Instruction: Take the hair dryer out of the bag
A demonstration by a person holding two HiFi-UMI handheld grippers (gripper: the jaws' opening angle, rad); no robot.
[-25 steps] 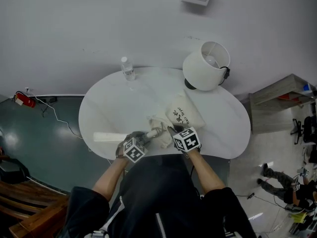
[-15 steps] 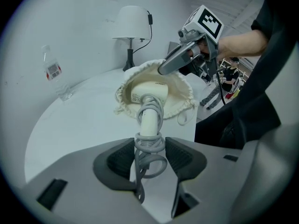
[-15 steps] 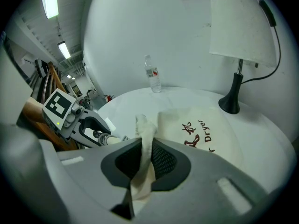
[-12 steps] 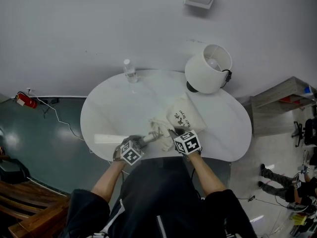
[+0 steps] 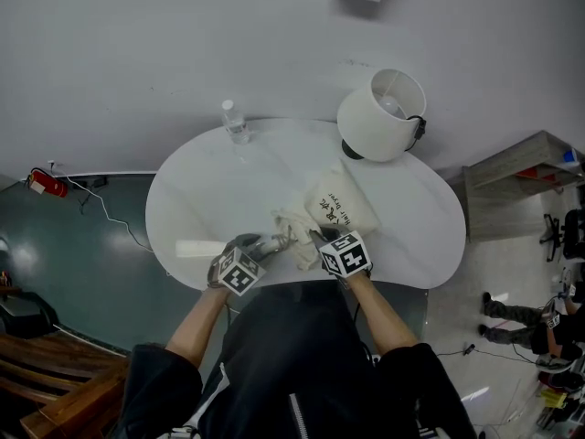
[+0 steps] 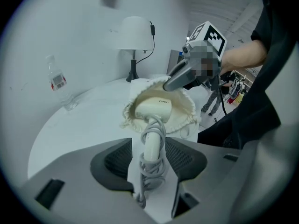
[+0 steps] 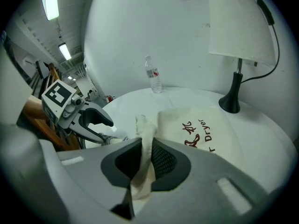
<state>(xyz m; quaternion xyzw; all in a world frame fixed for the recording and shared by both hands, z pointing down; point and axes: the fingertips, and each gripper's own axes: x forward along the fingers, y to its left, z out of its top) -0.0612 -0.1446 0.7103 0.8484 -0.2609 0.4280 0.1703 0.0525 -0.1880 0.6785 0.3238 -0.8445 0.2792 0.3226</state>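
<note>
My left gripper (image 6: 150, 149) has its fingers (image 6: 112, 160) set wide and closed on the hair dryer (image 6: 152, 110), gripping the handle where the cord is wound round it. The dryer's head sits in the open mouth of the bag (image 6: 186, 112), a pale cloth one lying on the white table (image 5: 206, 195) near its front edge. My right gripper (image 7: 141, 158) has its fingers almost together, pinching a fold of the bag's rim.

To do this pull well, I'd draw the left hand straight back along the line of the handle, low over the table. The right pinch should anchor the cloth so the bag doesn't ride along. The head is the widest part, so I judge it may snag on the gathered rim; lifting the rim slightly should free it. The grip bears partly on cord loops, which could slip, so I'd go slowly.

The bag reads "Hair Dryer" in dark red, beside two characters I can't make out. Print on the dryer's head is too small to read. So is the red label on the bottle (image 7: 153, 80).
</note>
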